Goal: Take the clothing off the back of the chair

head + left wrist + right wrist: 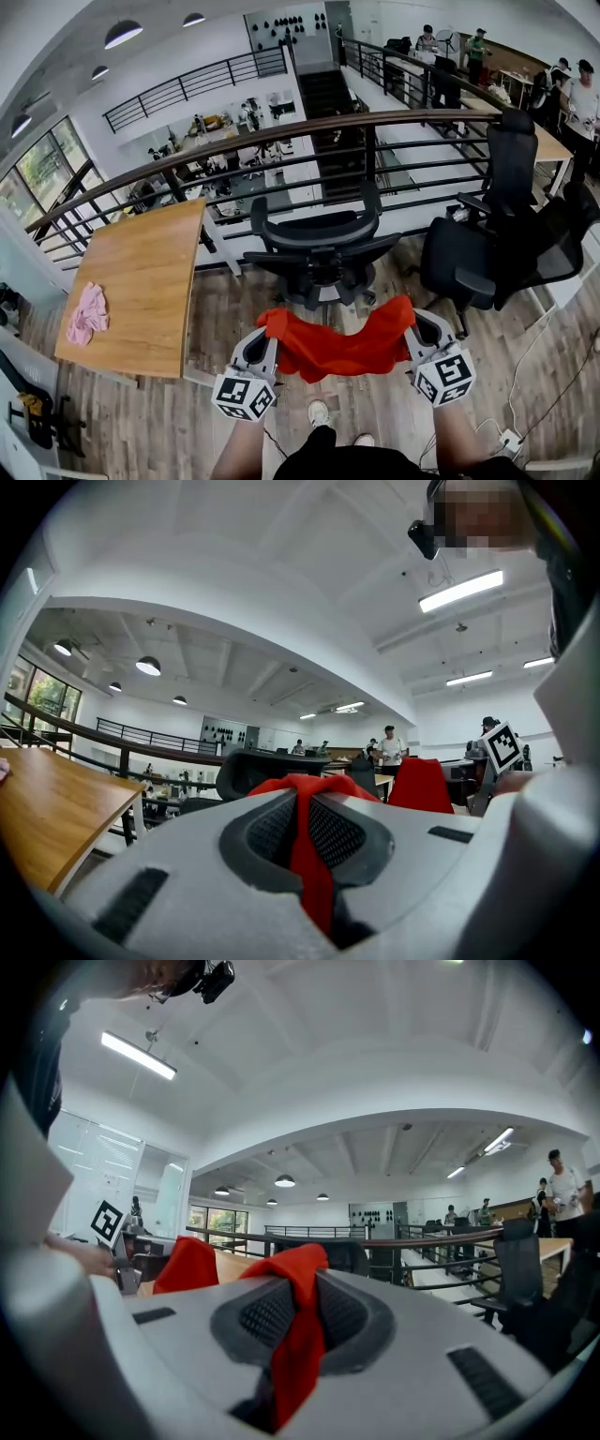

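One garment: the red clothing hangs between both grippers, its long axis running from one to the other, middle sagging.
Left gripper: jaws clamped tight on its left corner.
Right gripper: jaws pinched on its right corner; neither is nearer.
Chair: one, just beyond the grippers; the garment looks clear of its back.
Pink cloth: one, well left of the left gripper, on the table.

the clothing spans between the left gripper at its 9 o'clock end and the right gripper at 3 o'clock, with the chair just beyond at 12, a table bearing a small cloth at 9, a second chair at 2, and the railing behind them.
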